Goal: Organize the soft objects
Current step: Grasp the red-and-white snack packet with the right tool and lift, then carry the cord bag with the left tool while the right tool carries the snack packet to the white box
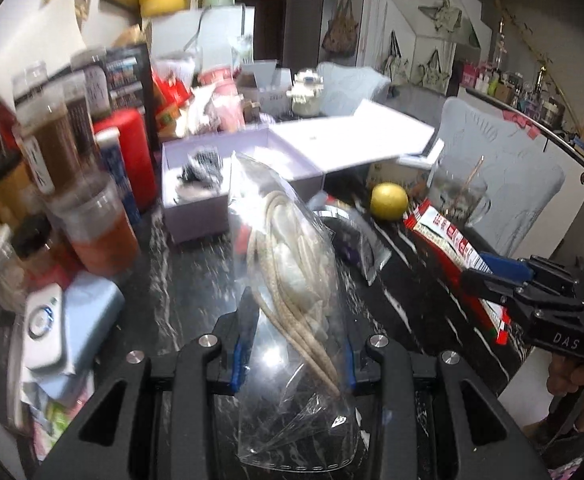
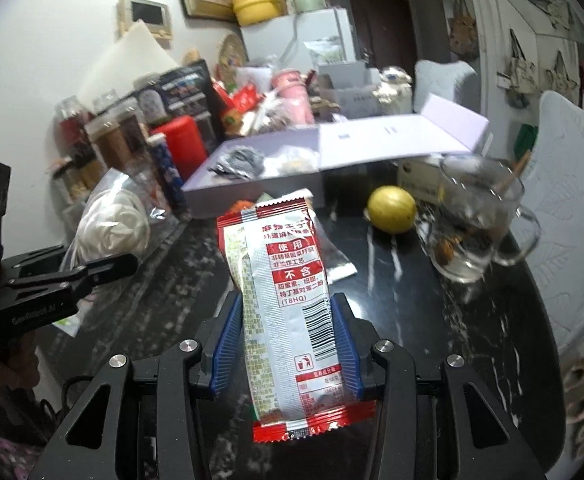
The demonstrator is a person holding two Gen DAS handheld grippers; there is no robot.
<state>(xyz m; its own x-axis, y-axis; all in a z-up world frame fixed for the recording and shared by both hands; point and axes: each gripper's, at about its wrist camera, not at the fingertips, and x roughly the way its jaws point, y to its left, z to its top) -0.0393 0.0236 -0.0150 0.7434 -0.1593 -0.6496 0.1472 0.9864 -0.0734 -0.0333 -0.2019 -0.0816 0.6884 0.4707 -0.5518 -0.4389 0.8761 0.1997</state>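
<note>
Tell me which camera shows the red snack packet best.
The right wrist view. There the red snack packet fills the centre, held between the right gripper fingers, with its printed back and barcode readable. The left wrist view shows only the packet's edge at the right, seen side-on and partly hidden by the right gripper.

2 wrist fisheyes, close above dark table [image 1: 196, 280], both facing lilac box [image 2: 252, 190]
</note>
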